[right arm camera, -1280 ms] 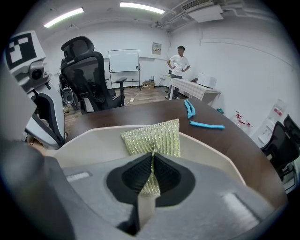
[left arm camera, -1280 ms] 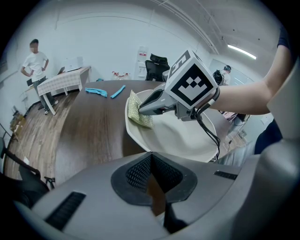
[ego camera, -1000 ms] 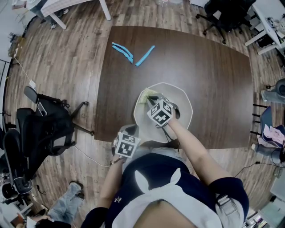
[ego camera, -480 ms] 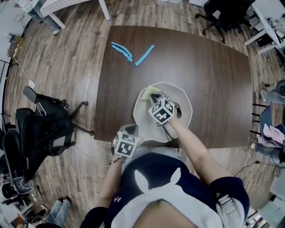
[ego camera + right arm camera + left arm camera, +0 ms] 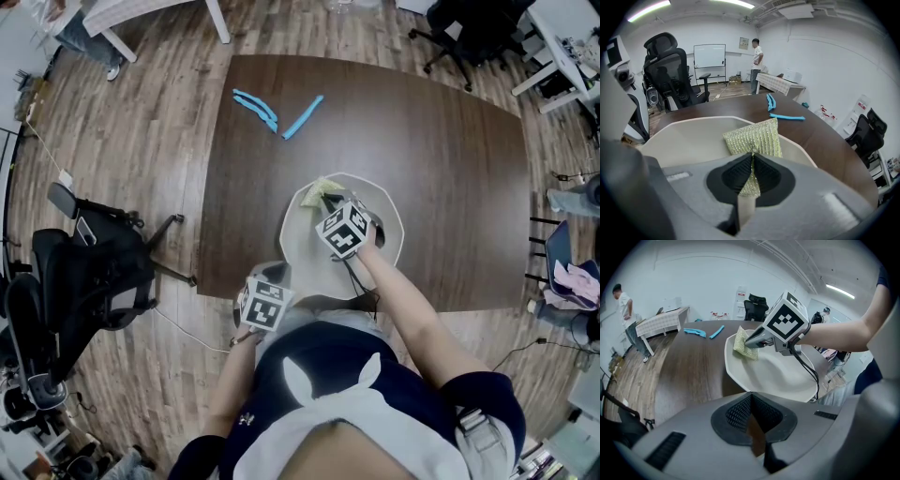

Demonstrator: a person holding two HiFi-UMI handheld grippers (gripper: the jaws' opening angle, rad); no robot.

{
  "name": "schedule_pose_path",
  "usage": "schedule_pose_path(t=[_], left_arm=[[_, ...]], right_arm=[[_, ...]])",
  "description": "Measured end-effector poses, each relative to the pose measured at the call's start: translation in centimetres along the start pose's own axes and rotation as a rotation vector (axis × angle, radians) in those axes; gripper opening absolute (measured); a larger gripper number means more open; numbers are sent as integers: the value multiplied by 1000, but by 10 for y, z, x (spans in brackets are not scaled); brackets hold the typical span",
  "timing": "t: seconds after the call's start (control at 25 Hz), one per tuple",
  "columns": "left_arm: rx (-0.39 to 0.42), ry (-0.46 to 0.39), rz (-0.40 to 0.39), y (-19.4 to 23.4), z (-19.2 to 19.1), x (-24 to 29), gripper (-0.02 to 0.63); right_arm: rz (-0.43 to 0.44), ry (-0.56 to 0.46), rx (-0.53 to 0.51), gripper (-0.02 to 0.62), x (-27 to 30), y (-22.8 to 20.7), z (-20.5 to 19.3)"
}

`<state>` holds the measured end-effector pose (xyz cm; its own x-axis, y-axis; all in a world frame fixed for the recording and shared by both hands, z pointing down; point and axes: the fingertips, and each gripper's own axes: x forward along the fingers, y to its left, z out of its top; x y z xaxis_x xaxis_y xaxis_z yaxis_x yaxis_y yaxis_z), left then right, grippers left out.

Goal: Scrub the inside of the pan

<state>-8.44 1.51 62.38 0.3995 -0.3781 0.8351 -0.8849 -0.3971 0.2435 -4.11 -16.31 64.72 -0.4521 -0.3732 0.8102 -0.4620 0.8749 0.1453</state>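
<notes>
Sponge [image 5: 754, 135] pinched in the right hand-held gripper [image 5: 752, 157] should be pressed flat and swept across the pan's [image 5: 689, 138] whole inside.

Office meeting room. A large dark wood-grain conference table [image 5: 450, 187] with rounded corners stands on a wood-plank floor [image 5: 141, 141]. Black high-backed office chairs [image 5: 670, 70] with headrests stand off the table's edge, and another [image 5: 469, 28] beyond its far right corner. A whiteboard [image 5: 709, 56] hangs on the plain white wall, and strip lights [image 5: 647, 10] run along the ceiling. A side table under a checked cloth [image 5: 780, 83] stands against the wall, with a person [image 5: 756, 58] beside it. White desks [image 5: 562, 37] line the room's edge, and cables [image 5: 56, 155] trail across the floor.
</notes>
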Motion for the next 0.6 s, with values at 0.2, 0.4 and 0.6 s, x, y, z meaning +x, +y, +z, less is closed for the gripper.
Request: schedule_pose_path(t=[0.2,0.4,0.6], left_arm=[[4,5,-5,1,2,-4,5],[7,6,-4,0,3,-3,5],[2,1,-3,1,-1,-1,5]], right_arm=[[-29,13,19,14,0,-8,-3],[-52,23,38,14,-2,-16,-9],[-69,34,46,14,-4,-20,-11]])
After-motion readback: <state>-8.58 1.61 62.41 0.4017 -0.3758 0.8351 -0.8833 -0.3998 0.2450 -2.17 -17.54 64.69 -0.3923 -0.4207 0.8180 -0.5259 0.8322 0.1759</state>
